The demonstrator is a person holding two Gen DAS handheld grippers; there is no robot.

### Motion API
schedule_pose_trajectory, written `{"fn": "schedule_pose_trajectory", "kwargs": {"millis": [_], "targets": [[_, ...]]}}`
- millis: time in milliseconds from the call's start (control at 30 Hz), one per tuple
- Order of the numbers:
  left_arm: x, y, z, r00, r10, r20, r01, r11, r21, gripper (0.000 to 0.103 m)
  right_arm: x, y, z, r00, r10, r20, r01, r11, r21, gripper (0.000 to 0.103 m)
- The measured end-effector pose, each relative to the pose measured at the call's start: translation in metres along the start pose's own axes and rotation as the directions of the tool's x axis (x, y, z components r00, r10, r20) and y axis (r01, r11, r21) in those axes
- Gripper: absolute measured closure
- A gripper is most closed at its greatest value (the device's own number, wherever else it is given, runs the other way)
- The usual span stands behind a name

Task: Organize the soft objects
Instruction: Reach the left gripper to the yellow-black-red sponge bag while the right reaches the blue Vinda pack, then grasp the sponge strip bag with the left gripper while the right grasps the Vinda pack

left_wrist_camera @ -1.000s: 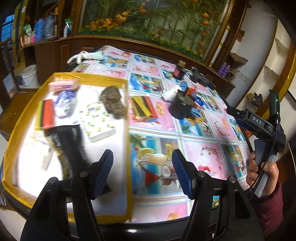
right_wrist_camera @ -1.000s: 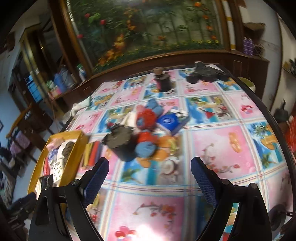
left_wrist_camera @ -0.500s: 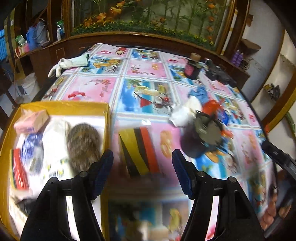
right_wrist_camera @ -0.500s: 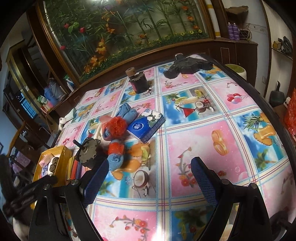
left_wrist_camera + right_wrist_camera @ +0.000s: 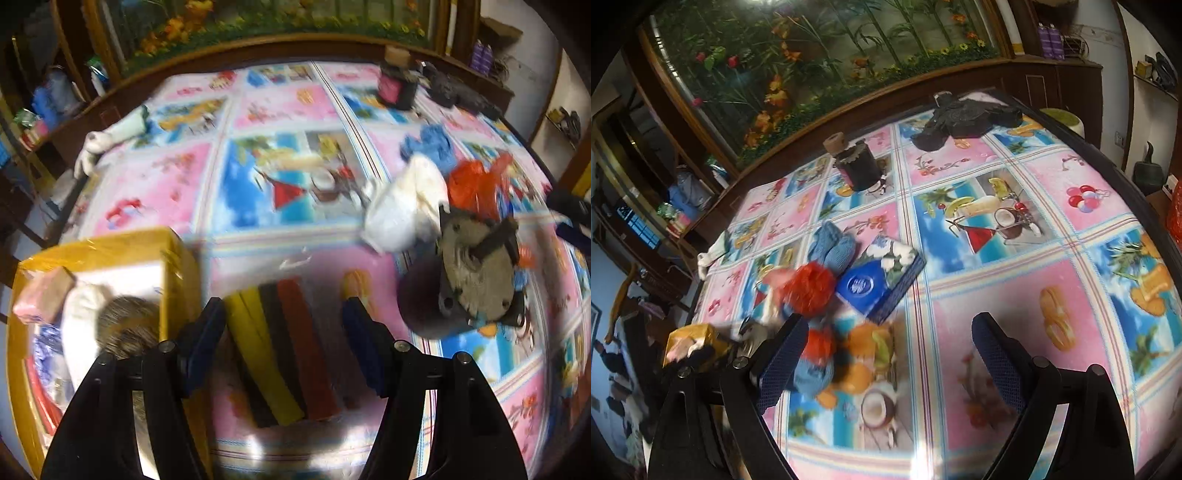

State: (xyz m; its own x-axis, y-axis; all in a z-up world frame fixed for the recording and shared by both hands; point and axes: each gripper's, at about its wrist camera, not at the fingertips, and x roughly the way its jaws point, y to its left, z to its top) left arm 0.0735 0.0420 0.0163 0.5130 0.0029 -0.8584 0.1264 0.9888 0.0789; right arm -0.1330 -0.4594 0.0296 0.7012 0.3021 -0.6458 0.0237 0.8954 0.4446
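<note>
— Both tools, what's their state?
— Left tool is partly spread and empty, pointing down over the striped sponge stack, which shows between the fingers on the desk, just beside the yellow box. Right tool is spread wide, nothing between its pads.
— Where are the soft things?
— Some already lie in the box: a pink sponge, a white roll, a brownish scrubber. Near my right tool's left finger sit a red pom, blue knit pieces and a blue tissue pack, all loose on the desk cloth.
— Anything sharp?
— No, both views are blurred.
</note>
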Motion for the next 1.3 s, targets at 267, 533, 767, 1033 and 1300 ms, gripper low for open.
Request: {"fn": "schedule_pose_trajectory", "kwargs": {"millis": [267, 533, 767, 1033, 1300], "targets": [[-0.001, -0.004, -0.004, 1.0, -0.021, -0.011, 0.021, 0.999, 0.031, 0.039, 0.082, 0.025, 0.032, 0.982, -0.154, -0.109, 0.153, 0.988, -0.022, 0.013], [-0.008, -0.015, -0.017, 0.995, -0.087, -0.046, 0.089, 0.994, 0.058, 0.048, 0.081, 0.039, 0.023, 0.971, -0.218, -0.101, 0.199, 0.966, -0.167, 0.044], [-0.032, -0.036, -0.051, 0.982, -0.175, -0.076, 0.182, 0.978, 0.099, 0.052, 0.039, 0.024, -0.012, 0.964, -0.24, -0.112, 0.217, 0.958, -0.185, 0.045], [-0.087, -0.047, -0.081, 0.906, -0.422, -0.04, 0.424, 0.899, 0.111, 0.052, -0.022, -0.009, -0.059, 0.975, -0.176, -0.133, 0.159, 0.978, -0.132, 0.043], [-0.118, 0.001, -0.076, 0.915, -0.392, 0.096, 0.396, 0.918, -0.021, 0.036, -0.064, -0.032, -0.075, 0.992, -0.079, -0.094, 0.071, 0.994, -0.087, 0.03]]}}
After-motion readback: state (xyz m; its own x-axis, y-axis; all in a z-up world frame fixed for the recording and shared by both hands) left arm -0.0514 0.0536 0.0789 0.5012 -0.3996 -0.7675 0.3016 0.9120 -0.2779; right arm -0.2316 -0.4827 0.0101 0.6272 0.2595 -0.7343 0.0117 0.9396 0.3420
